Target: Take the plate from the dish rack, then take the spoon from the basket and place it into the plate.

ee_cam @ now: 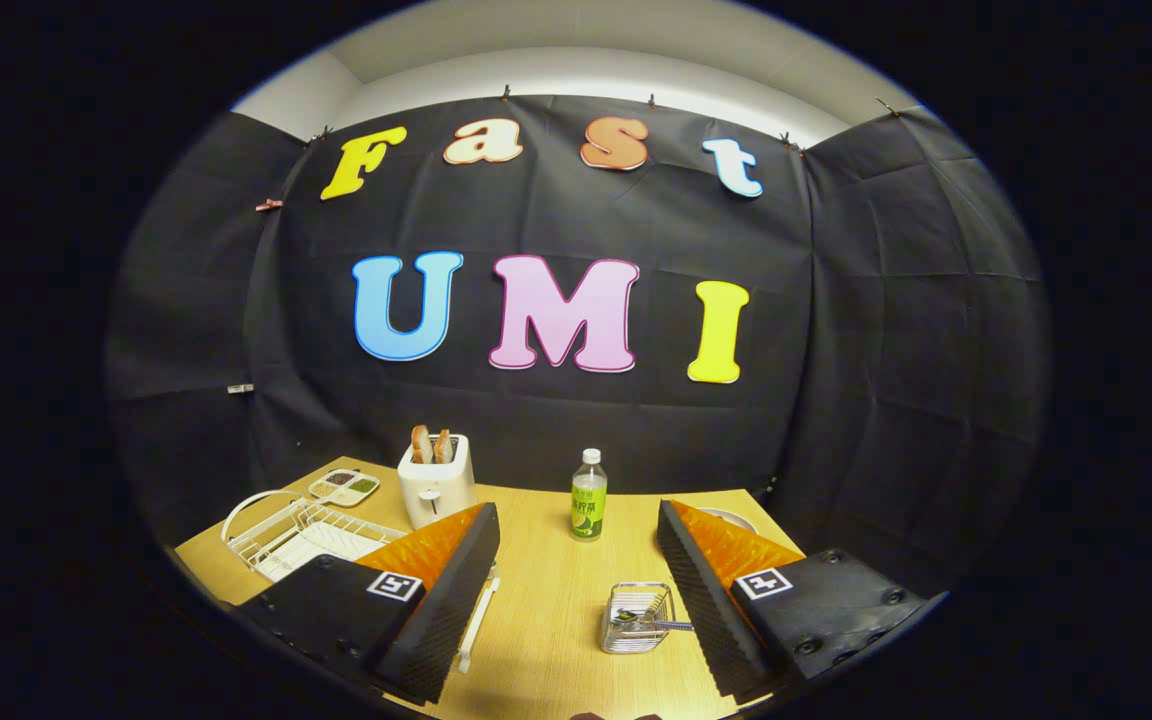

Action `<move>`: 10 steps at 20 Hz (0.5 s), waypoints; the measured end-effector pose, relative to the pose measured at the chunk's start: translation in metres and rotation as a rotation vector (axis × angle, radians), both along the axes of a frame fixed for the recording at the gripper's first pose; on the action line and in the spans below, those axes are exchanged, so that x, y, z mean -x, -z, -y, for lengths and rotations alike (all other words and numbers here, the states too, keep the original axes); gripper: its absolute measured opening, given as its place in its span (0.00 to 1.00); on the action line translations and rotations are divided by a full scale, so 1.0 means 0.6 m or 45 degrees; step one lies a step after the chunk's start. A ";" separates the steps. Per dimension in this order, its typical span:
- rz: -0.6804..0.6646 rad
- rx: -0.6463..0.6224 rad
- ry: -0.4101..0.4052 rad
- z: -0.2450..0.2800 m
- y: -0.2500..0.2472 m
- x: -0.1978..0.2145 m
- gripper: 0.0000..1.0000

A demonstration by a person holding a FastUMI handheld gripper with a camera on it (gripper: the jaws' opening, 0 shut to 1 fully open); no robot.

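Half-hidden plate (731,517) — gripper (576,535) open, empty.

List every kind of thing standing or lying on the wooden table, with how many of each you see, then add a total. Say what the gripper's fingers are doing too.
Dish rack: 1
Toaster: 1
Bottle: 1
Wire basket: 1
Spoon: 1
Divided dish: 1
Plate: 1
Total: 7
The gripper is open, holding nothing, with the basket between its fingers.
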State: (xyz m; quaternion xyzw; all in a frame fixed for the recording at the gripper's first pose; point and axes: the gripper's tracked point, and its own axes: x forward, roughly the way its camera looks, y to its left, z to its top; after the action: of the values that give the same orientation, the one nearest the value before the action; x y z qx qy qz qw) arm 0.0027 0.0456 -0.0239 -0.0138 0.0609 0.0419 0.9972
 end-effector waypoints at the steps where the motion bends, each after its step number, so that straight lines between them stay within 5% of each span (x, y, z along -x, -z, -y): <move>1: -0.015 0.004 -0.013 -0.012 0.000 -0.007 0.97; 10: -0.130 0.052 -0.145 -0.138 0.012 -0.081 0.98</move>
State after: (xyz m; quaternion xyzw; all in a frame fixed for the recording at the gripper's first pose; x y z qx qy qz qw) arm 0.0511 0.1285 -0.0309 -0.0355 0.1118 0.0981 0.9882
